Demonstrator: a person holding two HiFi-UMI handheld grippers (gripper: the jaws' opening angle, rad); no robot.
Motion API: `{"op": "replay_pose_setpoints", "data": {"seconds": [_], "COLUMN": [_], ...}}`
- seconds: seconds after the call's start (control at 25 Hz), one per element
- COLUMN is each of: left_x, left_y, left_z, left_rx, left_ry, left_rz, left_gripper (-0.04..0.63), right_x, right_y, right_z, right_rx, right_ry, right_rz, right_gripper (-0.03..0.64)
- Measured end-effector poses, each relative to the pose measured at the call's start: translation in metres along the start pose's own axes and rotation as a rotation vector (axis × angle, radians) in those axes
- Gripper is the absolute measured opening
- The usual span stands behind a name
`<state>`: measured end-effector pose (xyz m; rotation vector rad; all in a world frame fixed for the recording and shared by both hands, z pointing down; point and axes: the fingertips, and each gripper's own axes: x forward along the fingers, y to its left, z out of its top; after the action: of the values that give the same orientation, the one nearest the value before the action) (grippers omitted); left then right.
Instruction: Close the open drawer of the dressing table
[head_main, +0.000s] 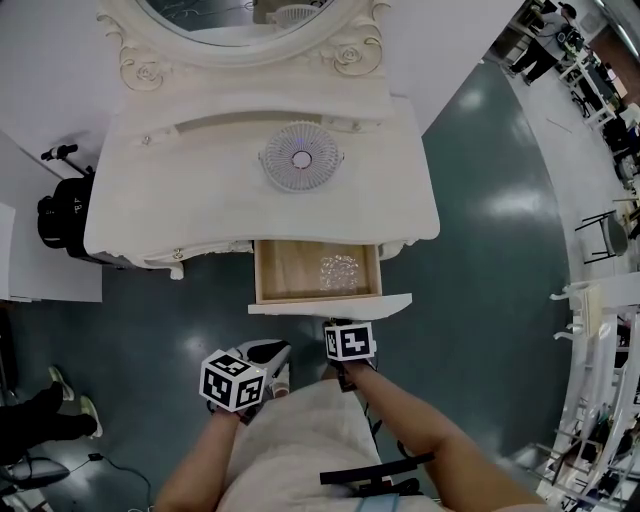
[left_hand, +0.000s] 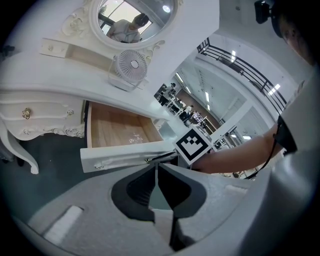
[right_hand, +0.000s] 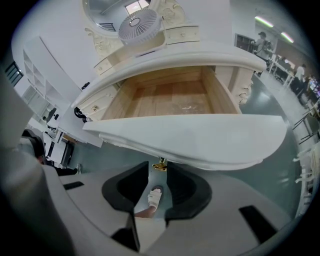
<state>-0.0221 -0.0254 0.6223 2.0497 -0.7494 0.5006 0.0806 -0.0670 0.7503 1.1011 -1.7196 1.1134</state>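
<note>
Dressing table (head_main: 200, 200): white, with carved scroll trim; its surface is bare apart from one item.
Mirror (head_main: 240, 20): oval, in a carved white frame, rising from the back of the table.
Fan (head_main: 301, 157): small, round and white, standing on the surface in front of the mirror, above the drawer.
Drawer (head_main: 290, 275): centre drawer, pulled well out toward the person, its pale wood inside exposed.
Drawer front (head_main: 330, 304): white curved panel, the part of the drawer nearest the person.
Drawer contents: a clear, glinting item (head_main: 340, 272) lies toward the right side of the drawer floor; what it is cannot be made out.
Knob (right_hand: 160, 164): small and gold-coloured, at the middle of the drawer front, on its outer face.
Right gripper (right_hand: 159, 171): pointing steeply down at the drawer front, jaws a little apart and closed on the knob, one jaw on each side of it.
Left gripper (left_hand: 157, 166): held in the air to the left of the right gripper and nearer the person, clear of the drawer; jaws pressed together, nothing between them.
Foot (right_hand: 154, 196): the person's own, in a pale sandal, seen below between the right jaws.
Floor (head_main: 480, 250): dark teal and glossy.
</note>
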Motion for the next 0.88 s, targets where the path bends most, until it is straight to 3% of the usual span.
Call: {"op": "replay_pose_setpoints", "data": {"seconds": [0.88], "left_x": [0.009], "left_y": [0.021], "left_z": [0.006], "left_rx": [-0.061], "left_ry": [-0.023], "left_rz": [0.002], "left_gripper": [0.011], "right_x": [0.01], "right_y": [-0.01], "right_z": [0.032], "right_rx": [0.019], "right_ry": [0.018], "right_rz": [-0.023], "right_gripper": [0.091]}}
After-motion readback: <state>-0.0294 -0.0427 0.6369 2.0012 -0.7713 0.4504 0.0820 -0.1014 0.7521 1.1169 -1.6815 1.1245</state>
